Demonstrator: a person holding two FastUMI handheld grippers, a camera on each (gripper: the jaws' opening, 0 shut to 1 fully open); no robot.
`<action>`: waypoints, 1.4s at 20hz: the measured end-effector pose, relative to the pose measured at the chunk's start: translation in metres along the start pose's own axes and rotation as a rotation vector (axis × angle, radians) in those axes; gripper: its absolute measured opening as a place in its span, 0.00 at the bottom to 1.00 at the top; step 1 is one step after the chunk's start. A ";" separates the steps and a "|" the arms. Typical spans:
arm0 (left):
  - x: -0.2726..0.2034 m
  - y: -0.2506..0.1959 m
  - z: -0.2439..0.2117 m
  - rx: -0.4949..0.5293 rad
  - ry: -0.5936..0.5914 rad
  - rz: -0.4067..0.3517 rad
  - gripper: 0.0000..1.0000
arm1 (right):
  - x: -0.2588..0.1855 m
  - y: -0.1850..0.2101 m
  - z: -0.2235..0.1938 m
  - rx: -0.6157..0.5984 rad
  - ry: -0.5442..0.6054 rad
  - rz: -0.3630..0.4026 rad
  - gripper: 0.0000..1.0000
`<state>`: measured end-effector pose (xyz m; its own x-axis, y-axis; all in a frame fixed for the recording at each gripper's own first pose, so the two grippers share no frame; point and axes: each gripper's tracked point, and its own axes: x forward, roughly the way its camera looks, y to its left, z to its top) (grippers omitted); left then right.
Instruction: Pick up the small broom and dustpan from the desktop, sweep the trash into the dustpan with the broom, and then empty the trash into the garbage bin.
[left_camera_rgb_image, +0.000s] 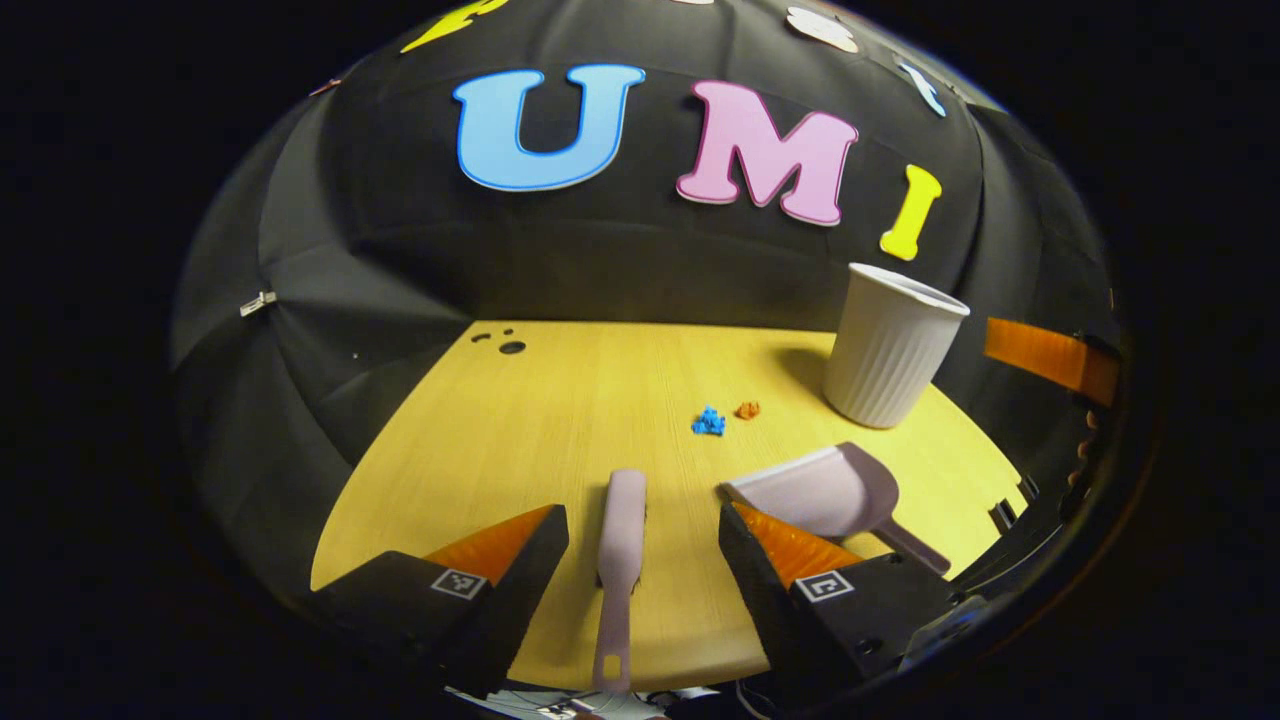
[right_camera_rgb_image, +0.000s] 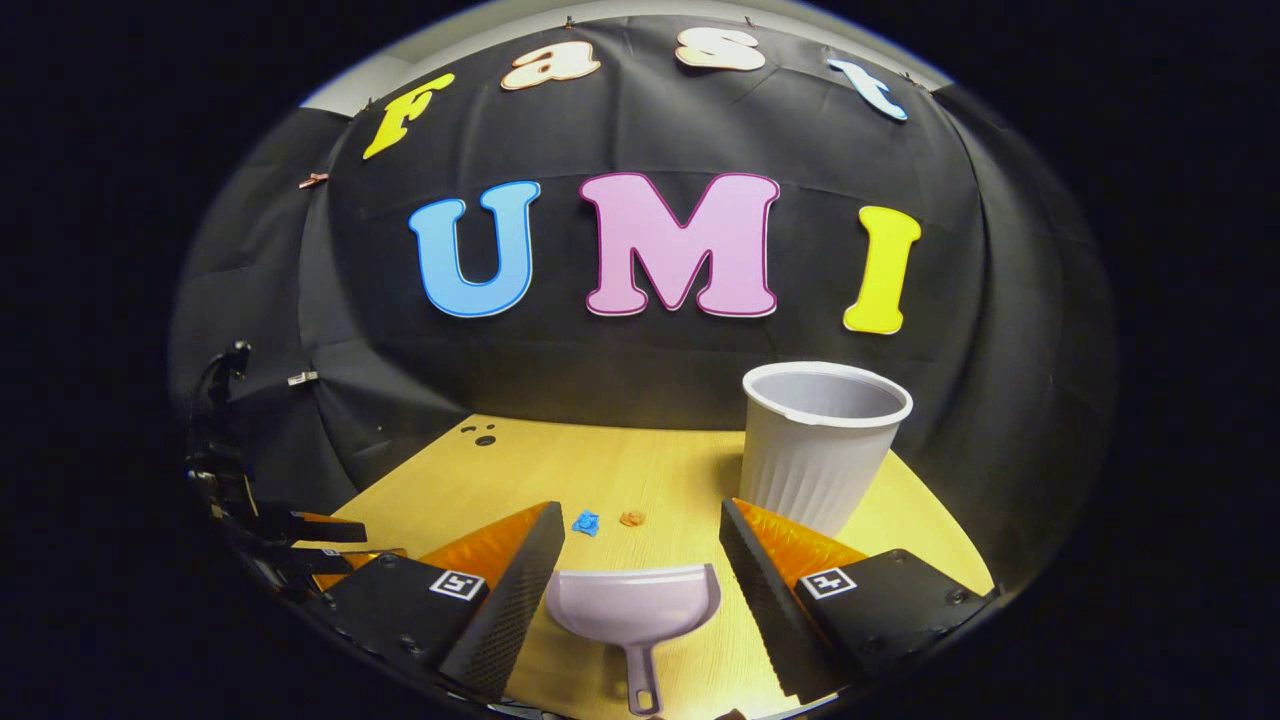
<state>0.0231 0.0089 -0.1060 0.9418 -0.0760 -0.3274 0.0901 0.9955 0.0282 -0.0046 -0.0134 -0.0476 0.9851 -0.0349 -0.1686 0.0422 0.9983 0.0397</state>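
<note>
Left gripper view: left gripper (left_camera_rgb_image: 642, 545) wide open, empty, straddling the pale lilac plastic broom (left_camera_rgb_image: 620, 560), whose long axis runs straight ahead between the fingers on the yellow wooden desktop (left_camera_rgb_image: 560, 400).
Right gripper view: right gripper (right_camera_rgb_image: 640, 560) wide open, empty, with the lilac plastic dustpan (right_camera_rgb_image: 634, 605) centred between the fingers, handle toward the camera, mouth toward the blue and orange trash scraps (right_camera_rgb_image: 605, 520).

Dim booth, bright warm light on the tabletop (left_camera_rgb_image: 560, 400), sharp focus, heavy fisheye bending at edges.

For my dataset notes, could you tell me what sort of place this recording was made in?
It looks like a staged recording booth rather than a home: black cloth walls enclose a small wooden desktop set with a dustpan, a small broom and a white bin.
</note>
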 end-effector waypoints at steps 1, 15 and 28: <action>0.006 0.002 -0.008 0.015 0.026 -0.003 0.96 | -0.001 -0.001 -0.002 0.001 0.007 -0.003 0.98; 0.073 0.021 -0.104 0.111 0.506 0.005 0.95 | -0.022 -0.042 -0.041 0.052 0.073 -0.140 0.98; 0.093 0.023 -0.131 0.075 0.609 0.028 0.65 | -0.015 -0.035 -0.069 0.100 0.186 -0.145 0.98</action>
<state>0.0703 0.0321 -0.2592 0.5915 0.0175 -0.8061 0.1119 0.9883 0.1036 -0.0324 -0.0445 -0.1145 0.9202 -0.1590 -0.3576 0.2061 0.9737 0.0975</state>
